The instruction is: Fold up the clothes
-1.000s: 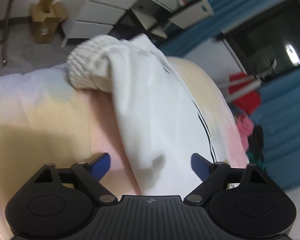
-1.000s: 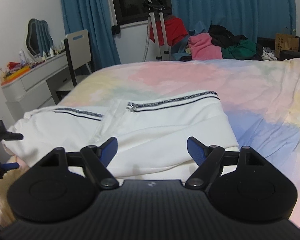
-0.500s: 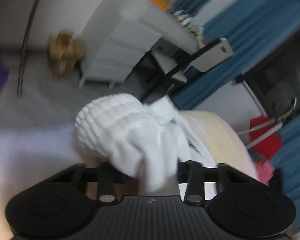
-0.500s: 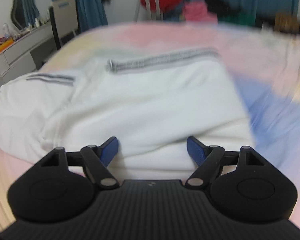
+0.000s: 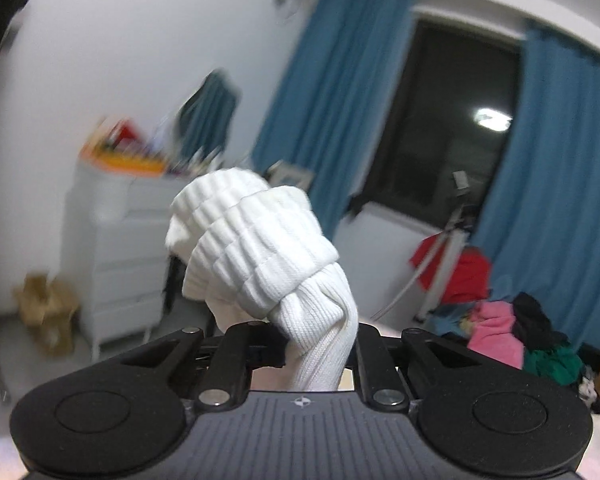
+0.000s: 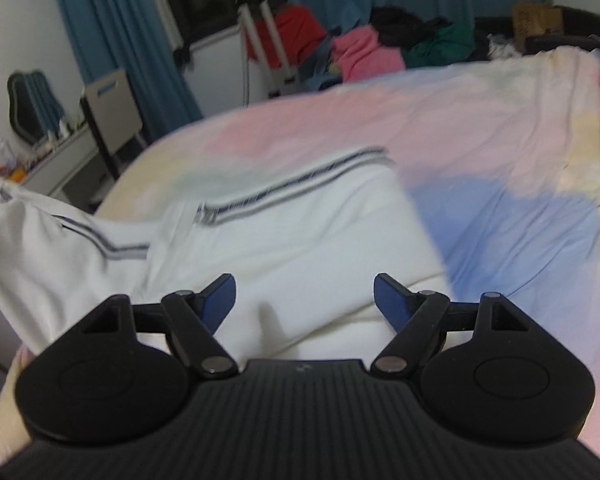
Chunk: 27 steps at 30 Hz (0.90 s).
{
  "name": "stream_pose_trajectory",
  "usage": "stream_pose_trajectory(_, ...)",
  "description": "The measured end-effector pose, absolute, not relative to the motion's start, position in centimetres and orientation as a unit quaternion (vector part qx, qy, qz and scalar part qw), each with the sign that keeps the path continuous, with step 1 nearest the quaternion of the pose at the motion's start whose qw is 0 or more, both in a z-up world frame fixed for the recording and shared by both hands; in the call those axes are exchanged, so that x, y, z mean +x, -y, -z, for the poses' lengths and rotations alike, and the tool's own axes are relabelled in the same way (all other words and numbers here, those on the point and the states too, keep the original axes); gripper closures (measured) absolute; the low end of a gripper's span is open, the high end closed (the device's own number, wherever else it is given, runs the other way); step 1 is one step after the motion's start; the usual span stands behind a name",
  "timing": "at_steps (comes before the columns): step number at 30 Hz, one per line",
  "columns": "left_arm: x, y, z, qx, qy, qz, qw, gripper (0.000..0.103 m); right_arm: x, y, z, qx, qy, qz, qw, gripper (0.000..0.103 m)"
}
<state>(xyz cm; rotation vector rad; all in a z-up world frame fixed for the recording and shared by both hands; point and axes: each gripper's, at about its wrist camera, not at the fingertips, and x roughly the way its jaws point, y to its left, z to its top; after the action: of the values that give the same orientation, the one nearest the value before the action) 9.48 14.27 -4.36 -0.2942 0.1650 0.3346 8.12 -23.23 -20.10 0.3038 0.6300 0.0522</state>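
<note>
A white garment with dark side stripes lies partly folded on the pastel bed. My left gripper is shut on the garment's ribbed white cuff and holds it lifted in the air, the bunched fabric sticking up between the fingers. In the right wrist view the lifted end rises at the left. My right gripper is open and empty, hovering just over the near edge of the folded white fabric.
A white dresser with clutter stands left of the bed, with a chair and a tripod by the blue curtains. A pile of coloured clothes lies beyond the bed. A cardboard box sits on the floor.
My left gripper closed on the ribbed cuff and lifted it up off the bed, tilting upward. My right gripper stayed open and moved closer over the folded fabric.
</note>
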Motion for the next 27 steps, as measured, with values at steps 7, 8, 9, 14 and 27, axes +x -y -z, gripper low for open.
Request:
stream_pose_trajectory(7,10.6,0.5,2.9,-0.075,-0.031,-0.107,0.991,0.091,7.7,27.7,18.9,0.195,-0.279,0.009,0.94,0.025)
stream_pose_trajectory(8,10.7,2.3,3.3,-0.066,-0.028,-0.099,0.993,0.092,7.7,28.3,19.0,0.203,-0.278,0.014,0.939,0.025)
stream_pose_trajectory(9,10.8,4.5,3.8,-0.056,-0.025,-0.087,0.994,0.092,7.8,28.9,19.1,0.211,-0.277,0.019,0.937,0.025)
stream_pose_trajectory(14,10.7,14.4,8.9,0.012,-0.027,-0.027,0.999,0.092,8.1,32.1,19.7,0.253,-0.271,0.044,0.928,0.025)
stream_pose_trajectory(27,11.4,23.0,21.7,0.13,-0.15,0.081,0.977,0.086,8.9,36.3,21.5,0.303,-0.265,0.074,0.912,0.024)
